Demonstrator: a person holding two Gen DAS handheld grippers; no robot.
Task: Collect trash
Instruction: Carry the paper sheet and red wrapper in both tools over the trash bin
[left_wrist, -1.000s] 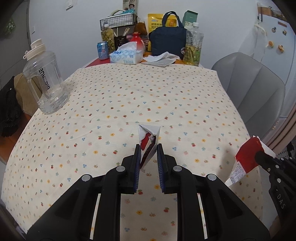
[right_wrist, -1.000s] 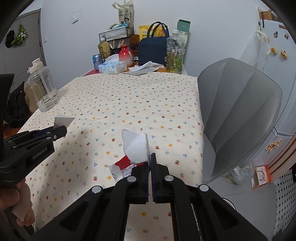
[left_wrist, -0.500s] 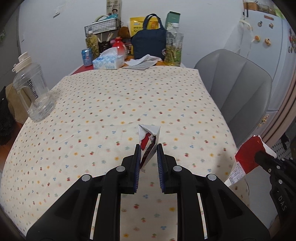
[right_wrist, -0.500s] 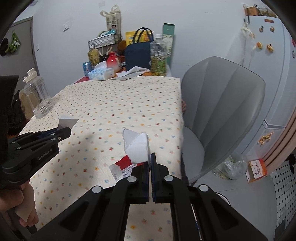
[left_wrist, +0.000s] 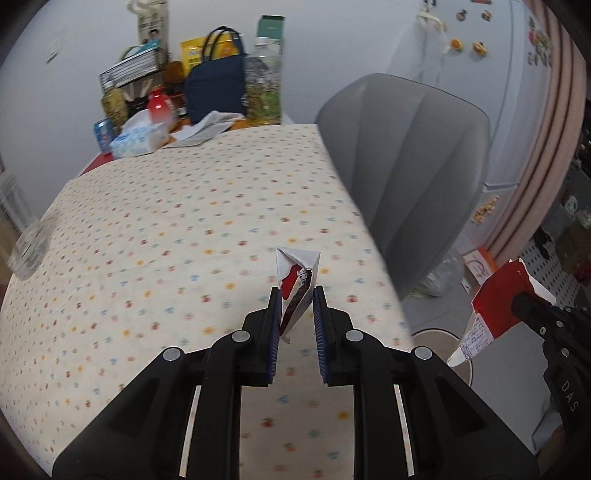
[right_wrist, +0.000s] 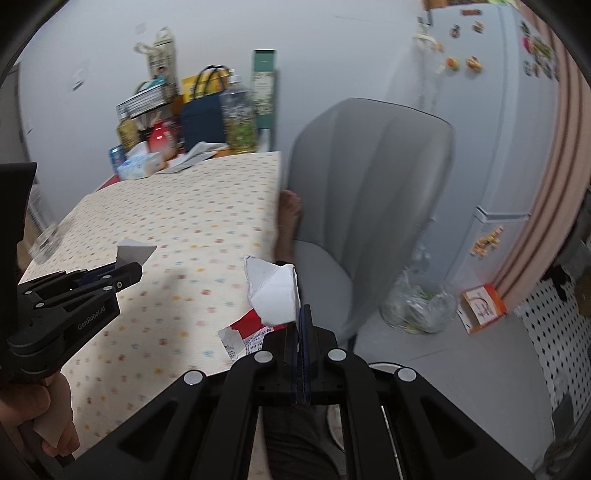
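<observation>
My left gripper (left_wrist: 295, 295) is shut on a torn red-and-white carton scrap (left_wrist: 297, 266) that sticks up between its blue pads, above the right part of the flowered tablecloth (left_wrist: 184, 229). My right gripper (right_wrist: 300, 314) is shut on a second torn carton piece (right_wrist: 275, 295), white above and red with print below, at the table's right edge. In the left wrist view that red piece (left_wrist: 495, 314) hangs off the right gripper's tip (left_wrist: 524, 306), past the table edge. The right wrist view shows the left gripper (right_wrist: 125, 271) with its white scrap (right_wrist: 133, 251), held by a hand (right_wrist: 40, 417).
A grey chair (left_wrist: 413, 155) stands close to the table's right side. On the floor lie a clear plastic bag (right_wrist: 417, 306), an orange box (right_wrist: 482, 304) and a round pale container rim (left_wrist: 439, 341). A navy bag (left_wrist: 214, 92), tissue box (left_wrist: 142, 138) and bottles crowd the table's far end.
Both grippers have swung to the right with their carton scraps still held, from over the middle of the table to its right edge. The chair and floor now fill the right side.
</observation>
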